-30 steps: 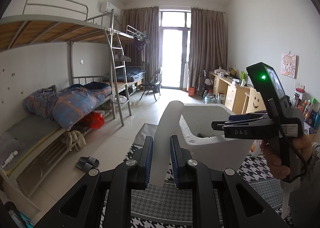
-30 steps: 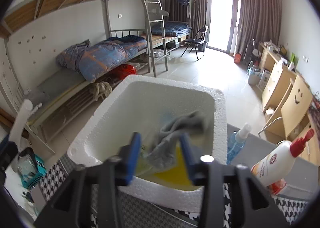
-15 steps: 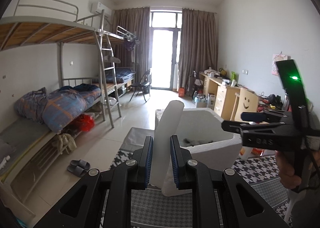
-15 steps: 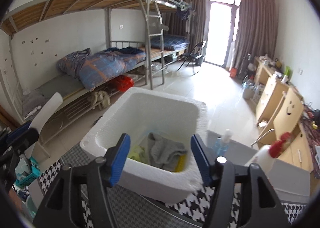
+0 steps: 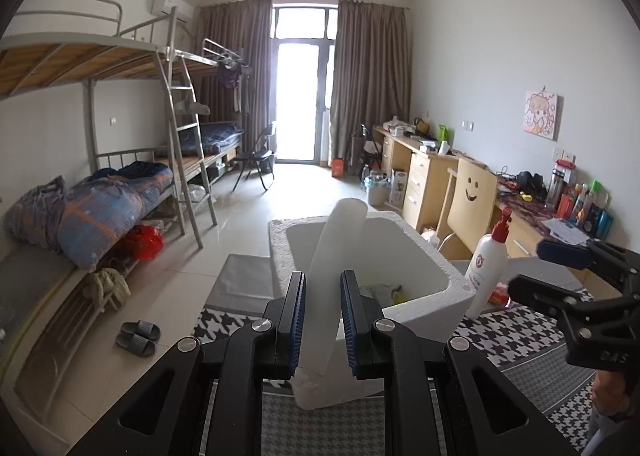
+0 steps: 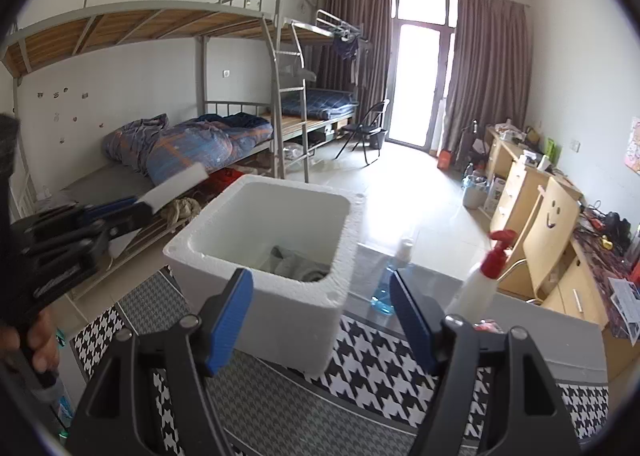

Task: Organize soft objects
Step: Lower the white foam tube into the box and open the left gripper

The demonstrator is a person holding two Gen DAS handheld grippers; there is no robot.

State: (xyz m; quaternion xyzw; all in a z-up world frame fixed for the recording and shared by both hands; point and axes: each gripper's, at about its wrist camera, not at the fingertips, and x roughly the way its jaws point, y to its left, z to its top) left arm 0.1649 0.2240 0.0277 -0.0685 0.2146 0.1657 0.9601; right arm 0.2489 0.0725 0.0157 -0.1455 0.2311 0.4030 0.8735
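Note:
A white foam box point(image 6: 280, 256) stands on a houndstooth cloth point(image 6: 380, 376); it also shows in the left wrist view point(image 5: 400, 256). A grey cloth point(image 6: 296, 264) lies inside it, with something yellow point(image 5: 394, 290) beside it. My left gripper point(image 5: 322, 320) is shut on a white foam strip point(image 5: 336, 256) and holds it upright before the box; the strip also shows in the right wrist view point(image 6: 172, 186). My right gripper point(image 6: 320, 320) is open and empty, just in front of the box.
A white spray bottle with a red nozzle point(image 6: 480, 280) and a blue bottle point(image 6: 390, 284) stand right of the box. Bunk beds point(image 6: 180, 144) line the left wall, desks point(image 6: 532, 208) the right. Slippers point(image 5: 138, 336) lie on the floor.
My right gripper let go of the grey cloth in the box, opened and drew back. My left gripper, still holding the foam strip, swung towards the box.

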